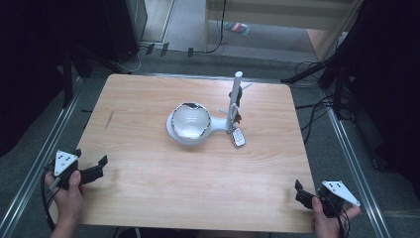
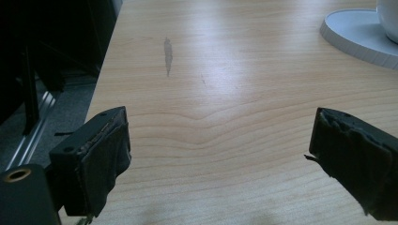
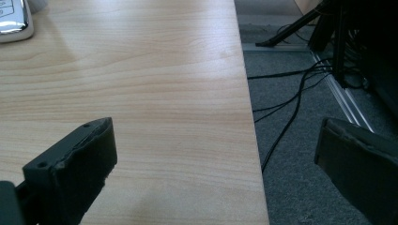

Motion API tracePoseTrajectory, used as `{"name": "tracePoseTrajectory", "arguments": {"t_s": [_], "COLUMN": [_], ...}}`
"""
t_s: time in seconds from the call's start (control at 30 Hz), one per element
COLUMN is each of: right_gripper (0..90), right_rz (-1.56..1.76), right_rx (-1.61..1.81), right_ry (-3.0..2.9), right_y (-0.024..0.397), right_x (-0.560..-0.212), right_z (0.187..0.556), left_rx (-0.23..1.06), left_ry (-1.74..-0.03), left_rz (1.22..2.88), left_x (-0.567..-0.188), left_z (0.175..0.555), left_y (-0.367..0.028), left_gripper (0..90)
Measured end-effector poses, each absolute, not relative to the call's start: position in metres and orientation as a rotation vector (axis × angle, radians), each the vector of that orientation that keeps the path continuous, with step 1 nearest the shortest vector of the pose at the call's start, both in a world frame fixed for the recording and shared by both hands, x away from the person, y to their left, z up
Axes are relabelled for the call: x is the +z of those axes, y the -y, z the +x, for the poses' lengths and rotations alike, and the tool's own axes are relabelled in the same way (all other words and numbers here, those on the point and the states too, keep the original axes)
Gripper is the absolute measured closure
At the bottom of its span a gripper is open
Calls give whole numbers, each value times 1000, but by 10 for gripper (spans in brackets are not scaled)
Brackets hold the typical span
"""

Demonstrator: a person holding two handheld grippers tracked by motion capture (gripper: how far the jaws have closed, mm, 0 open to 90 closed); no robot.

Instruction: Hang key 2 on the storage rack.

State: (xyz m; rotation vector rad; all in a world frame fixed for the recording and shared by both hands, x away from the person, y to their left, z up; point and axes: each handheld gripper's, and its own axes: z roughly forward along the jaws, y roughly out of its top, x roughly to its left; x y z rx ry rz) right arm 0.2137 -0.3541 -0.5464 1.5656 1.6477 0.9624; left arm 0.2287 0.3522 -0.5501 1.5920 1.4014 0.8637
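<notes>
Left hand (image 1: 69,191) low at the near left corner of the wooden table (image 1: 148,163), left gripper (image 1: 91,171) angled inward toward the middle, jaws spread wide over bare wood, holding nothing. Right hand (image 1: 327,218) at the near right edge, right gripper (image 1: 303,194) likewise wide and empty, one jaw past the edge. Well apart at centre: white bowl-shaped lamp (image 1: 190,124) on its round base, small remote (image 1: 238,137) just beside.

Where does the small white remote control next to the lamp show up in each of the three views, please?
High view: the remote lies near the table's middle, just right of the white lamp base.
Left gripper view: the remote is not in it; the lamp base sits at the top right.
Right gripper view: the remote is cut off at the top left corner.
Shared landmark: the wooden table, seen in every view.
</notes>
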Motion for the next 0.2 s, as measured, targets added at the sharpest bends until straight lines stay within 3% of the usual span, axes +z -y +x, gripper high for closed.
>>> {"name": "tracePoseTrajectory", "arguments": {"t_s": [0.2], "right_gripper": [44], "right_rz": [1575], "right_rx": [941], "right_ry": [-1629], "right_y": [353], "right_x": [-546], "right_z": [214], "left_rx": [865], "left_ry": [-1419], "left_rz": [1589], "left_x": [-550], "left_z": [230], "left_y": [-352], "left_gripper": [58]}}
